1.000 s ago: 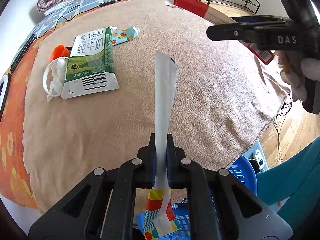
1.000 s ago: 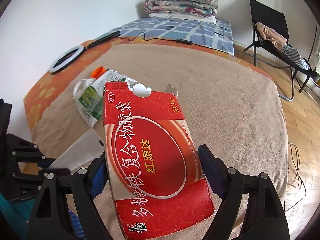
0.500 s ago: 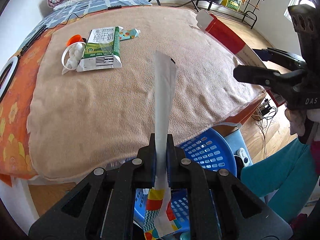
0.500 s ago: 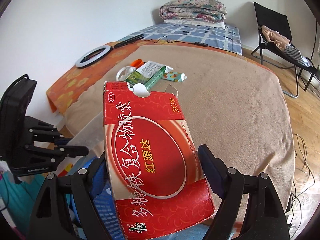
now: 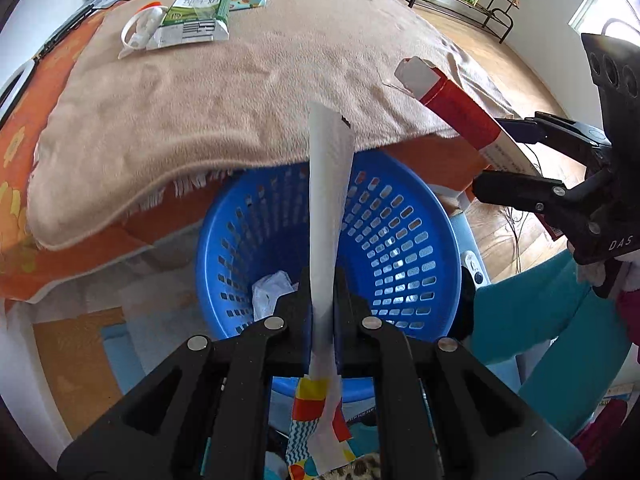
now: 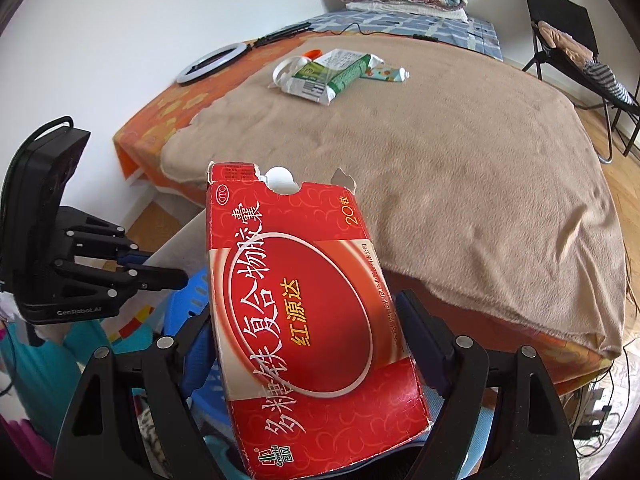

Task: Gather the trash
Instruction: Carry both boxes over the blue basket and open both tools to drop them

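My left gripper (image 5: 322, 280) is shut on a long white wrapper (image 5: 329, 184) with a colourful end, held upright over the blue perforated basket (image 5: 404, 236). A crumpled white scrap (image 5: 270, 290) lies in the basket. My right gripper (image 6: 306, 316) is shut on a flattened red medicine box (image 6: 296, 264). In the left wrist view, that box (image 5: 456, 110) hangs above the basket's far right rim. A green milk carton (image 5: 196, 20), a white plastic ring (image 5: 138, 32) and a small tube (image 5: 250, 0) lie together on the bed's far side.
The basket stands on the floor against the bed, partly under the tan blanket's (image 5: 240, 92) edge. A person's teal trouser leg (image 5: 532, 308) is right of the basket. A ring light (image 6: 214, 62) lies on the orange sheet, and a folding chair (image 6: 568, 48) stands beyond the bed.
Both grippers have drawn back from over the bed to above the basket at its edge, each still holding its item. The basket has come fully into the left wrist view.
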### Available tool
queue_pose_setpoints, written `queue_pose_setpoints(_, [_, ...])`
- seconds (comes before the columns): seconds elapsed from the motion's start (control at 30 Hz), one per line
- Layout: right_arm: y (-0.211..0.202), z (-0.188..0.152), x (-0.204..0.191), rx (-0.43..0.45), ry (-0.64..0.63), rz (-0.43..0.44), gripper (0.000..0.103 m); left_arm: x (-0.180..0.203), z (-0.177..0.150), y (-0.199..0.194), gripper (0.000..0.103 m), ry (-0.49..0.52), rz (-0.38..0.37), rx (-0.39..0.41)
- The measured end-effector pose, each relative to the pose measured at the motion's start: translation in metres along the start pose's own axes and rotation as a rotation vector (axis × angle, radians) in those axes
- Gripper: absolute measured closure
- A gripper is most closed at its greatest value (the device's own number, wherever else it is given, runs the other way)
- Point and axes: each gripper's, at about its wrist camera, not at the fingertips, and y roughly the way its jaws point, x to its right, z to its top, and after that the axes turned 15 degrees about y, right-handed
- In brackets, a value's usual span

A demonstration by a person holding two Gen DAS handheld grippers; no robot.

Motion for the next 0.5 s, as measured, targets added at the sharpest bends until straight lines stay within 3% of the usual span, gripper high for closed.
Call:
queue_pose_setpoints(0.23, [0.019, -0.024, -0.005, -0.073, -0.020, -0.001, 0.021, 0.005, -0.022, 0.022, 0.097, -0.019, -0.028, -0.068])
queue_pose_setpoints(0.5, [0.046, -0.041, -0.003, -0.164, -0.021, -0.003, 0.021, 0.001, -0.022, 0.040, 0.097, -0.025, -0.026, -0.118])
